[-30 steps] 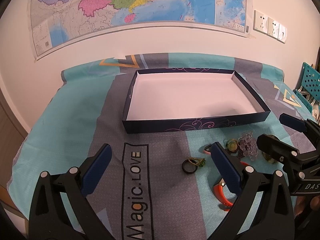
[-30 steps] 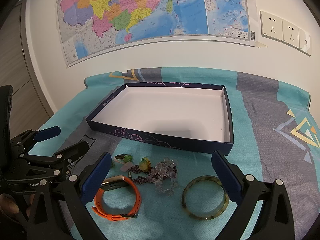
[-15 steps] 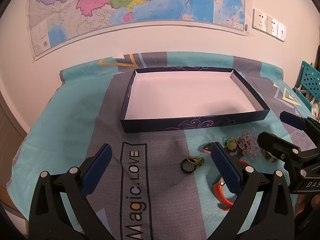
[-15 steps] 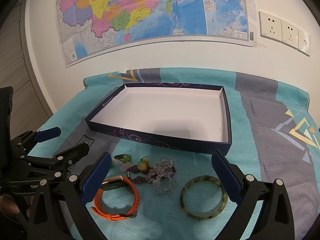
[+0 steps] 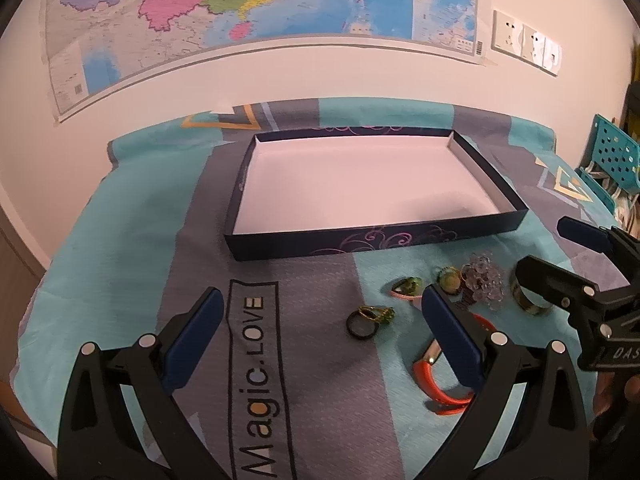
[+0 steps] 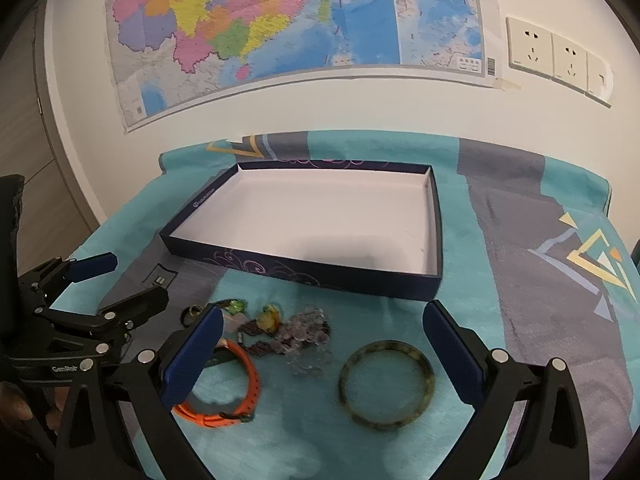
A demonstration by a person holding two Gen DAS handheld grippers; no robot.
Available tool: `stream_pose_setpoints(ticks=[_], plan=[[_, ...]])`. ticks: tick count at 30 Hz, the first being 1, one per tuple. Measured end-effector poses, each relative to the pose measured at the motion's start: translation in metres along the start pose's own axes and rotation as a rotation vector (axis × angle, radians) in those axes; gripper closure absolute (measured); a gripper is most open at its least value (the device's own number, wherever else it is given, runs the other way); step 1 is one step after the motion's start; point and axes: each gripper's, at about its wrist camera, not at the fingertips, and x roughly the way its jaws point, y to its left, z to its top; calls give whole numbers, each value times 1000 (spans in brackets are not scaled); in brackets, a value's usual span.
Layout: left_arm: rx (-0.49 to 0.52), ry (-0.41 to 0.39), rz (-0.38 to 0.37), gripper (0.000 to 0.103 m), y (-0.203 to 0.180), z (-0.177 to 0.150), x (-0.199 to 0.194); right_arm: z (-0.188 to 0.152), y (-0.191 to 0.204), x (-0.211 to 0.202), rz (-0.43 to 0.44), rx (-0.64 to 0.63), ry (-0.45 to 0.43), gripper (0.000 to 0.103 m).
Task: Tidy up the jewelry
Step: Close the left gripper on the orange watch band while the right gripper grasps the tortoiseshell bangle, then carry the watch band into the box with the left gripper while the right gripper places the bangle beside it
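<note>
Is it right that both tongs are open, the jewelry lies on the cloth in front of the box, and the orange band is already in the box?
Not quite. The orange band still lies on the cloth with the other jewelry, as the right wrist view shows; the box holds nothing. Both the left tongs and right tongs are open.

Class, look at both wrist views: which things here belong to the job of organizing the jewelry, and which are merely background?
Part of the job:
navy box
mottled bangle
orange band
clear bead cluster
black ring
left gripper, right gripper, both open

Just there:
wall map
wall sockets
patterned cloth
</note>
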Motion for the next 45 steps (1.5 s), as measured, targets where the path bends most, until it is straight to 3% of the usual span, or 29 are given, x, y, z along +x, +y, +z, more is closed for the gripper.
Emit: stream_pose_setpoints(ticks=[12, 21, 26, 29, 34, 37, 40, 42, 45], plan=[[65, 44, -95, 6, -16, -7, 7, -10, -41, -3, -58, 36, 50, 6], [118, 84, -189, 6, -29, -18, 13, -21, -52, 1, -45, 34, 104, 18], [151, 107, -258, 19, -36, -25, 13, -25, -56, 5, -34, 44, 122, 35], [161, 124, -302, 30, -38, -28, 14, -27, -56, 8, -27, 46, 132, 38], [158, 166, -340, 58, -39, -33, 19, -28, -57, 12, -14, 48, 152, 48], [153, 181, -343, 66, -38, -35, 22, -29, -57, 14, -4, 48, 165, 60], [155, 180, -345, 82, -35, -35, 21, -30, -55, 16, -9, 40, 174, 63], [153, 182, -356, 86, -33, -34, 21, -29, -54, 16, -13, 34, 176, 66], [165, 173, -332, 86, -31, -33, 21, -29, -54, 16, -18, 32, 183, 80]])
